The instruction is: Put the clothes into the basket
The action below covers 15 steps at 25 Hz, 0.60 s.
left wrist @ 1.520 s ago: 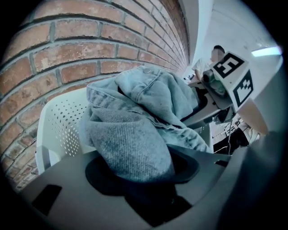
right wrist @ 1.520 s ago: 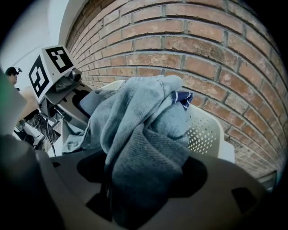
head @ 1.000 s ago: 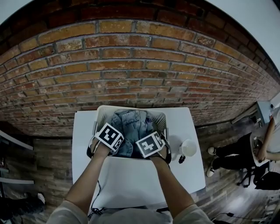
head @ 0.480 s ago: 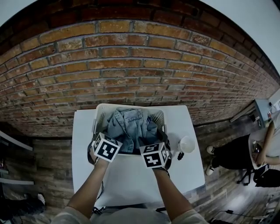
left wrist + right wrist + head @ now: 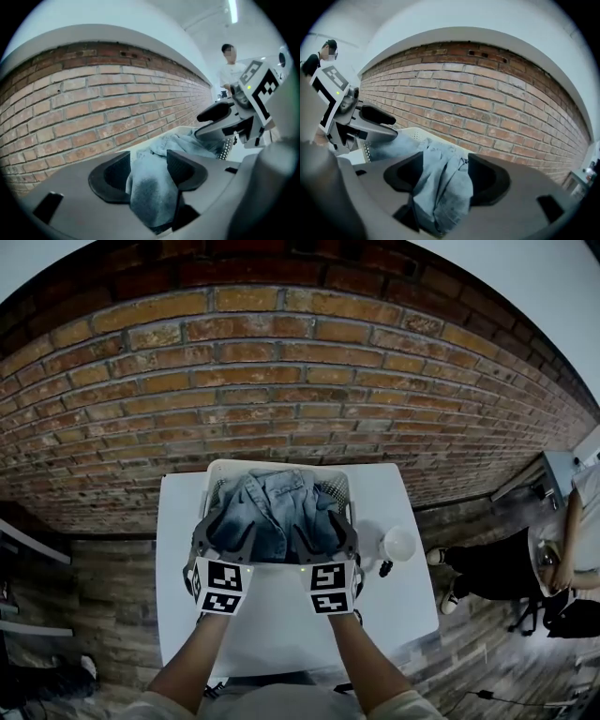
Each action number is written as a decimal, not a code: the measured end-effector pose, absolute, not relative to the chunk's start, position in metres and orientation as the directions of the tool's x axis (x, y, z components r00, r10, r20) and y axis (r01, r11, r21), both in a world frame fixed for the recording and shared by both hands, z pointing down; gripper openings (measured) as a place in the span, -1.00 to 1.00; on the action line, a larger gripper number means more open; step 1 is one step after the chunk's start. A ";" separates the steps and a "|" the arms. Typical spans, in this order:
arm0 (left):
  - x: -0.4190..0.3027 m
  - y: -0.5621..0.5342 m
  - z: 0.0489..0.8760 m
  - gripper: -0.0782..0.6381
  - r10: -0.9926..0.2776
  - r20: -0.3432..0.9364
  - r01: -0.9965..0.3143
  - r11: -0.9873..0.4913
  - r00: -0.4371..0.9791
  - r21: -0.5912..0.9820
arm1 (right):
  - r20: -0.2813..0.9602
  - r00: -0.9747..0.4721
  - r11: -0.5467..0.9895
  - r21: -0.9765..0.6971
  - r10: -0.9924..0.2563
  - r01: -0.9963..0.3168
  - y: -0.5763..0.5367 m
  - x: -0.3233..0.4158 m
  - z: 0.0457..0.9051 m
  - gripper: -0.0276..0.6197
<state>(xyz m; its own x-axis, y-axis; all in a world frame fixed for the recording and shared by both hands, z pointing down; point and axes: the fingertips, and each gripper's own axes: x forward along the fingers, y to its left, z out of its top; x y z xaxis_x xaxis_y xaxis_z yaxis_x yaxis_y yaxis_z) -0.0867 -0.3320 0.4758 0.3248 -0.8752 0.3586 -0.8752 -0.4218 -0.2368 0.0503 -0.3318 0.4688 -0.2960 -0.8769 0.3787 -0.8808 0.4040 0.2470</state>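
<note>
The denim garment (image 5: pixel 277 507) is lying heaped in the white basket (image 5: pixel 214 472), with its near folds running up between both pairs of jaws. The left gripper (image 5: pixel 232 523) is pinching one fold, while the right gripper (image 5: pixel 325 526) is closing its jaws on another, cloth filling the gap

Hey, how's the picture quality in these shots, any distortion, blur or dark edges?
Head view: strong fisheye, the wall bows, light even, no glare. Left gripper view: black round vignette, the denim up close soft and shadowed. Right gripper view: same vignette, wall curved, near denim slightly blurred.
</note>
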 end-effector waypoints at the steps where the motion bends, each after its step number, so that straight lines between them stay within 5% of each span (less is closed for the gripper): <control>1: -0.085 -0.329 0.472 -0.10 -0.879 0.337 -0.872 -0.427 0.337 -0.241 | 0.366 -0.306 0.406 0.238 -0.879 -0.882 -0.329 0.047 0.466 0.01; 9: -0.072 -0.309 0.438 -0.12 -0.890 0.219 -0.879 -0.441 0.401 -0.183 | 0.279 -0.354 0.407 0.158 -0.892 -0.900 -0.309 0.033 0.444 -0.12; 15: -0.060 -0.284 0.405 -0.56 -0.882 0.117 -0.877 -0.468 0.456 -0.111 | 0.202 -0.349 0.381 0.151 -0.915 -0.912 -0.288 0.034 0.418 -0.35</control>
<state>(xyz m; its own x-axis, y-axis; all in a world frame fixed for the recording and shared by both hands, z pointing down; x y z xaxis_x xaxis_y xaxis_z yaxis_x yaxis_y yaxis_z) -0.0601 -0.2842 0.4047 0.4559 -0.8823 0.1168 -0.8768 -0.4678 -0.1110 0.0339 -0.2885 0.4176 -0.3493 -0.9151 0.2017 -0.9120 0.3814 0.1509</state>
